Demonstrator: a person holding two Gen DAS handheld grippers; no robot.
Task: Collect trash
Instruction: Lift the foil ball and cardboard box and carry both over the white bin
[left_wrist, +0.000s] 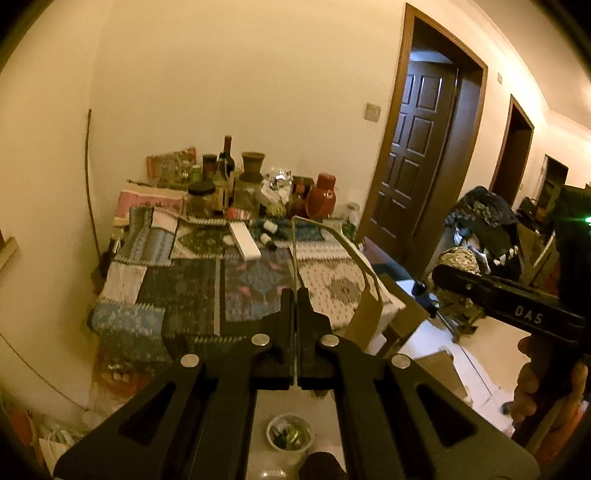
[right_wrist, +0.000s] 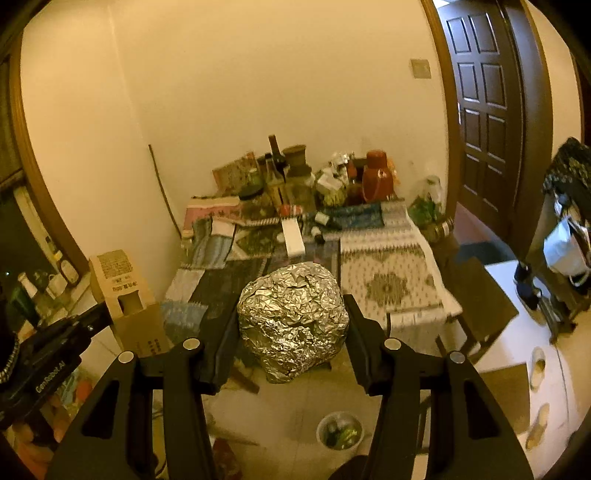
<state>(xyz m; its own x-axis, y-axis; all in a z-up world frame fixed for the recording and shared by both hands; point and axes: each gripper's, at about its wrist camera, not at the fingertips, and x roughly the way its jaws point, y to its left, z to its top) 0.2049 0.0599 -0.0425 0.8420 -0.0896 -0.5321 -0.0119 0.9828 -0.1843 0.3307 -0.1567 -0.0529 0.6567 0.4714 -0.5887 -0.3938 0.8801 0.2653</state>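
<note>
My left gripper is shut on the edge of a flat brown cardboard box, which hangs open in front of it above the table; the box also shows in the right wrist view at the left. My right gripper is shut on a big crumpled ball of silver foil and holds it in the air above the table's near edge. The foil ball also shows in the left wrist view, ahead of the right gripper's body. A small white bin with trash inside stands on the floor below; it also shows in the left wrist view.
A table with a patchwork cloth stands against the wall. Bottles, jars and a red flask crowd its far end, with a white box nearer. A dark door is at right. Shoes lie on the floor.
</note>
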